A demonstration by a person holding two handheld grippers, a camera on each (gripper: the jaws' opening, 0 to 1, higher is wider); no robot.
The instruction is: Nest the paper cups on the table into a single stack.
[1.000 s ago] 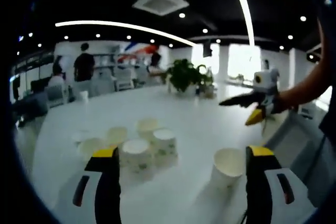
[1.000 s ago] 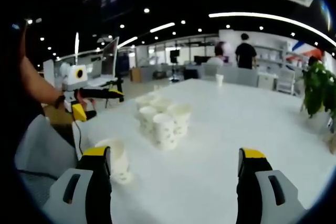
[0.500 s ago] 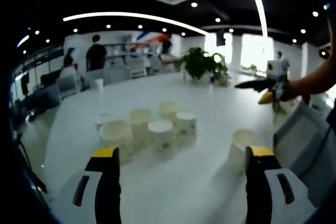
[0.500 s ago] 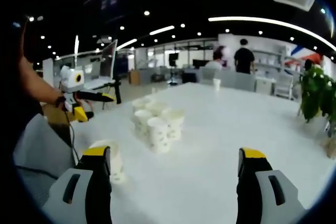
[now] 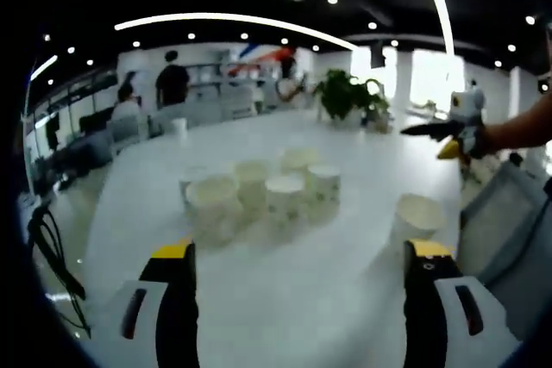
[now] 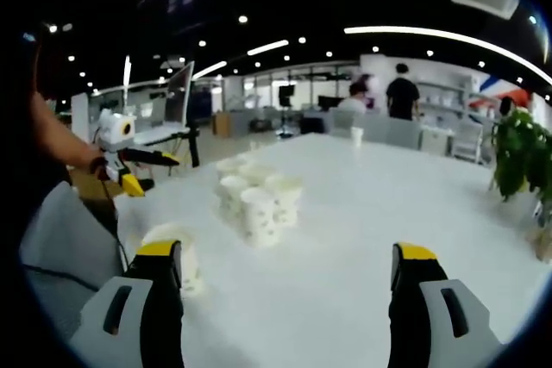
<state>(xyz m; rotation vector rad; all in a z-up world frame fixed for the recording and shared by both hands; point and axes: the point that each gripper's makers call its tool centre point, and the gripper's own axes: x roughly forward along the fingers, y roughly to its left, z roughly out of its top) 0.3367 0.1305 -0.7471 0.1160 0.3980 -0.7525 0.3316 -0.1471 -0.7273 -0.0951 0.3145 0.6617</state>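
The left gripper [image 5: 297, 252] has its two yellow-tipped black jaws spread wide apart with nothing between them, held above the long white table [image 5: 285, 299]. The right gripper [image 6: 285, 256] is likewise spread wide and empty over the same table [image 6: 362, 213].

In the left gripper view, the cluster of white paper cups with faint green print [image 5: 263, 191] stands upright and packed together, rims touching or nearly so, around the middle of the table. A single white paper cup [image 5: 416, 215] stands apart from them, near the table edge and just above the tip of the jaw on the right of the view. The right gripper also appears here [image 5: 444, 133], held in a hand at the right of the picture, its dark jaws reaching over the table; whether they are parted cannot be told from this angle. A dark cable [image 5: 52, 252] hangs at the left edge, and a green potted plant [image 5: 349, 94] sits at the far end of the table.

The right gripper view shows the same cluster [image 6: 254, 196] from the other side, with the lone cup [image 6: 177, 252] close behind the left jaw tip. The left gripper [image 6: 138, 161] shows at the left, held over the table edge. The plant [image 6: 522, 148] stands at the right. People stand in the background [image 6: 401, 88].
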